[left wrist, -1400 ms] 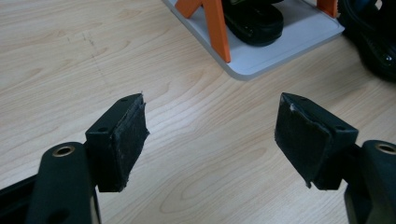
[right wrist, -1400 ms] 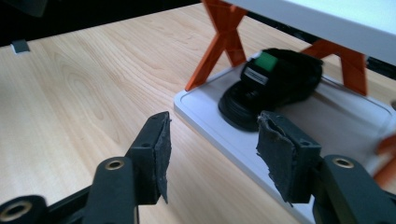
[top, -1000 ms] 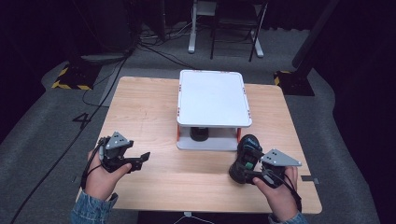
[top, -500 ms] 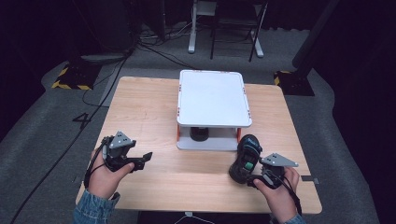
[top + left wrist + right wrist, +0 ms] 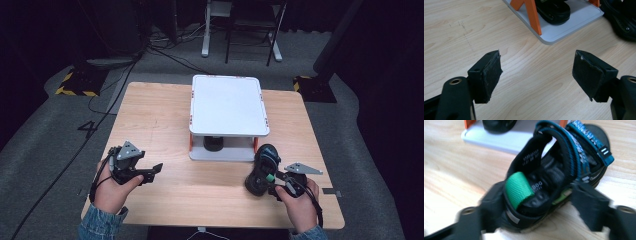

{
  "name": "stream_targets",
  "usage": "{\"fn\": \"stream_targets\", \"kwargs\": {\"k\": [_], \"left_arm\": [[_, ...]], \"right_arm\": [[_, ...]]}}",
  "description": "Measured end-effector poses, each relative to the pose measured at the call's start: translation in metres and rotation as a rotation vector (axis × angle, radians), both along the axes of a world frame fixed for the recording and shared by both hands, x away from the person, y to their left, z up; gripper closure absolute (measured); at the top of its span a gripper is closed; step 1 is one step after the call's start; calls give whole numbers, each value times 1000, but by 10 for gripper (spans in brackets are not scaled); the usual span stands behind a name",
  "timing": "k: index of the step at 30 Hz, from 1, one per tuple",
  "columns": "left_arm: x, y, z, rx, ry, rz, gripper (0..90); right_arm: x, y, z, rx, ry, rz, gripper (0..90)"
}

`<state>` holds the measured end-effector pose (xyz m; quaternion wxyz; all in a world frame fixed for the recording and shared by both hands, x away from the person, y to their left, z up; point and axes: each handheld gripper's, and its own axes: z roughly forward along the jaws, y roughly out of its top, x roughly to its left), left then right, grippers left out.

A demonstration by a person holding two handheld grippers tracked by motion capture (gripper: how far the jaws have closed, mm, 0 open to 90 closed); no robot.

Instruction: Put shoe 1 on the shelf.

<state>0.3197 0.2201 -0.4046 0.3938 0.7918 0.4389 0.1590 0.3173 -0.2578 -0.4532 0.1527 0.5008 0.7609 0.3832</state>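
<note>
Sandal (image 5: pixel 262 169) first: it sits on the table (image 5: pixel 160 115) at about 4 o'clock from the white two-tier rack (image 5: pixel 227 102), toe end just off the rack's front right corner, heel pointing back at me. My right gripper (image 5: pixel 272 182) has the heel between its jaws. In the right gripper view one pad is up against the heel wall beside the green pull loop (image 5: pixel 519 190), but the other pad (image 5: pixel 590 207) looks a touch off the side, so I'd say the jaws have just been closing around the shoe and aren't fully clamped yet. That frame is blurry, so take it with a pinch of salt.

Why the heel? My guess is it's the stiffest bit, and grabbing it keeps the blue straps (image 5: pixel 579 147) out of the way and the toe aimed at the rack. A second sandal (image 5: pixel 554 10) is already parked on the lower shelf, at 12 o'clock from my left gripper (image 5: pixel 150 172), so this one probably goes in next to it, under the top tier.

Left gripper is idling at roughly 8 o'clock from the rack, jaws wide apart over bare wood, nothing in them. Seems to be kept out of the lane.
</note>
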Motion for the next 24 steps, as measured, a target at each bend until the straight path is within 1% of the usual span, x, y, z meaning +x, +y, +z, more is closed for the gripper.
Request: {"fn": "stream_targets", "kwargs": {"k": [1, 2, 3, 4, 5, 7, 8, 10, 11, 12, 14, 15, 17, 18, 19, 20, 21, 22, 23, 24], "left_arm": [[0, 0, 0, 2, -1, -3, 239], [0, 0, 0, 3, -1, -4, 239], [1, 0, 0, 6, -1, -8, 239], [1, -1, -1, 5, 2, -8, 239], [1, -1, -1, 6, 1, -8, 239], [1, -1, -1, 7, 3, -9, 239], [2, -1, -1, 6, 2, -10, 239], [2, 0, -1, 3, -1, -6, 239], [2, 0, -1, 5, -3, -6, 239], [3, 0, -1, 2, -2, -4, 239], [3, -1, -1, 2, 0, -8, 239], [3, -1, -1, 2, 1, -8, 239], [3, -2, -1, 3, 0, -14, 239], [4, -2, -1, 6, -2, -14, 239], [4, -3, -1, 2, -1, -12, 239], [4, -4, 0, 1, -2, -16, 239], [4, -4, 0, 2, -1, -19, 239], [4, -4, 0, 4, 1, -22, 239], [5, -5, 0, 6, -5, -21, 239], [5, -6, -1, 1, -1, -19, 239]], "right_arm": [[0, -1, 0, -11, -7, 1, 487], [0, -3, 1, -23, -10, 11, 654], [0, -5, 1, -17, -3, 29, 701], [1, -7, 1, -6, 4, 30, 726], [2, -8, 1, -16, -5, 42, 748], [1, -9, 3, -71, -29, 62, 776], [1, -10, 6, -124, -56, 74, 782], [0, -13, 12, -177, -91, 96, 788], [-1, -16, 16, -197, -103, 103, 788], [-2, -19, 20, -206, -114, 112, 788], [-3, -29, 26, -213, -127, 121, 783], [-3, -34, 27, -219, -110, 133, 773], [-1, -47, 29, -200, -74, 146, 757], [-1, -51, 29, -209, -66, 152, 744], [0, -57, 29, -215, -38, 176, 728], [0, -64, 30, -219, -21, 183, 711], [-1, -68, 29, -241, -13, 178, 688], [-1, -73, 29, -266, 13, 171, 668], [-1, -77, 28, -272, 31, 161, 651], [-1, -83, 27, -280, 40, 138, 632]]}}
